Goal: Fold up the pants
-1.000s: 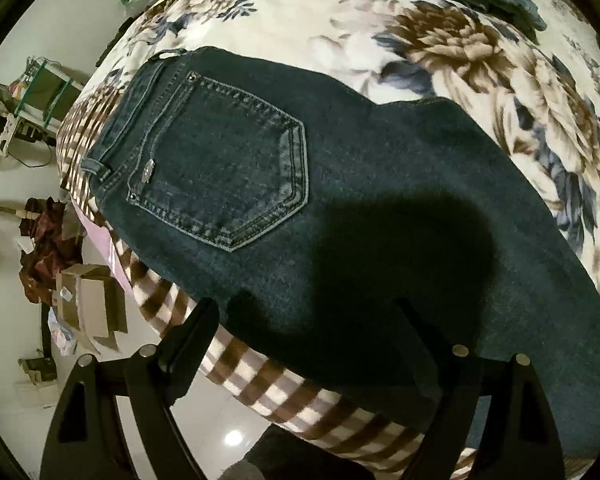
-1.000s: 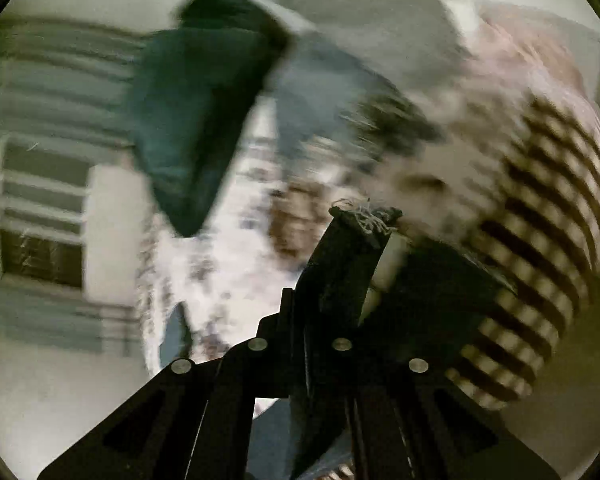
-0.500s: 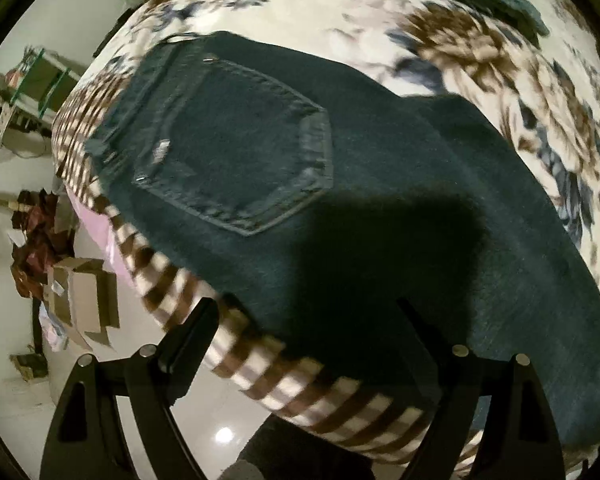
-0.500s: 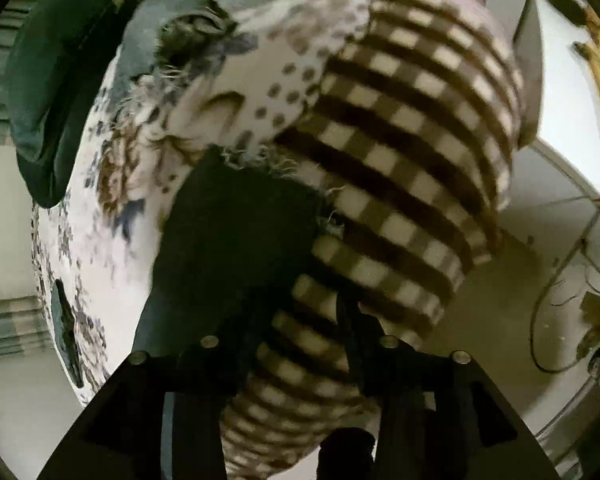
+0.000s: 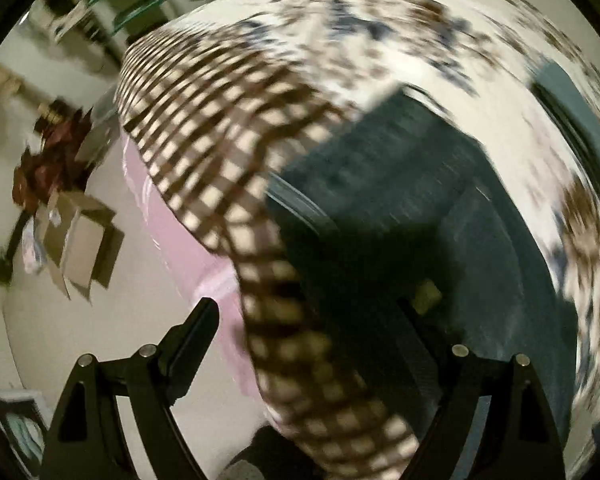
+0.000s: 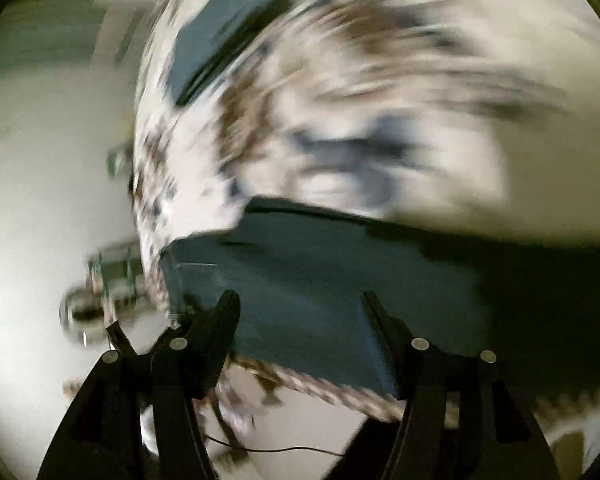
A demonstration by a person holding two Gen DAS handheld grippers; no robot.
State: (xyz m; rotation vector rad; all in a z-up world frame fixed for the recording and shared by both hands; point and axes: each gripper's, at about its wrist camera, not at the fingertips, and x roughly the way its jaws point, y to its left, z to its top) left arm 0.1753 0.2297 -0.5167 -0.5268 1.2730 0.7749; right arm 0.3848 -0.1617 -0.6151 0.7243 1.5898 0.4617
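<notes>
Now both views are smeared by motion, and the back pocket seen a moment ago is gone from the left view. Dark denim jeans (image 5: 400, 200) (image 6: 320, 272) lie on the flowered bedspread (image 5: 380, 20) (image 6: 380, 80) near its brown checked edge (image 5: 220, 140). The left gripper (image 5: 304, 312) hangs spread wide over that edge, holding nothing. The right gripper (image 6: 300, 304) also gapes, low over the jeans. Another folded denim piece (image 6: 228, 28) lies well apart.

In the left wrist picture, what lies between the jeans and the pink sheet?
The checked blanket lies between the jeans and the pink sheet, draped over the edge. Left wrist view shows it, blurred.
</notes>
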